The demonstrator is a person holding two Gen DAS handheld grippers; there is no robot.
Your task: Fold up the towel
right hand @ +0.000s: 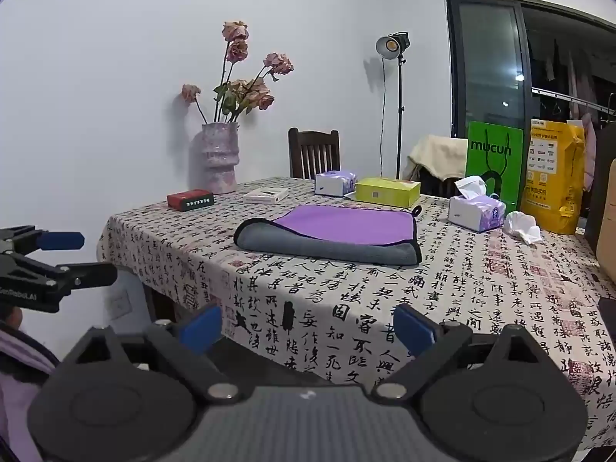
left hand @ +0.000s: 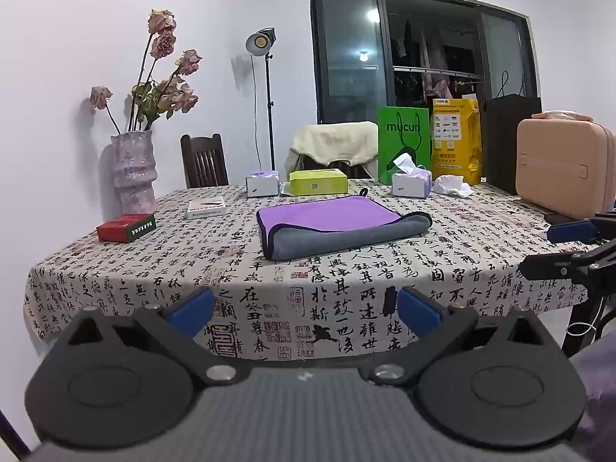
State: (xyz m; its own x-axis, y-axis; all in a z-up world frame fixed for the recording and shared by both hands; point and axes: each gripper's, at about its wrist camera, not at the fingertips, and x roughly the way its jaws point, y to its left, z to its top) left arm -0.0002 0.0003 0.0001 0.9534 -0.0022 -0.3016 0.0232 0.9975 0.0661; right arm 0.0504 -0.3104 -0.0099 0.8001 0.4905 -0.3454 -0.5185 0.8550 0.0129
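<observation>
Clearly the towel is soft, light microfibre, purple on top and grey beneath with a dark bound hem. It lies roughly mid-worktop on the calligraphy-print cloth, well apart from both tools. It already looks doubled over: a rounded grey fold runs along its near edge, and a purple layer sits on top with its hem showing. A small hanging loop pokes out at the far right corner.

Both pairs of tongs are spread wide and hold nothing. The left tongs hover off the near edge of the worktop, and the right tongs do likewise, further right.

I judge the cloth will drape and sag the moment it is lifted, so it needs two holds at once, one at each end of the same edge. The bound hem gives the firmest bite. Plush pile may cling to the tablecloth and drag it along, so lift before carrying across. Pinching only the top layer would peel the fold open, so take both layers together at the corners.

Tissue boxes and a yellow-green box stand just beyond the far edge.
</observation>
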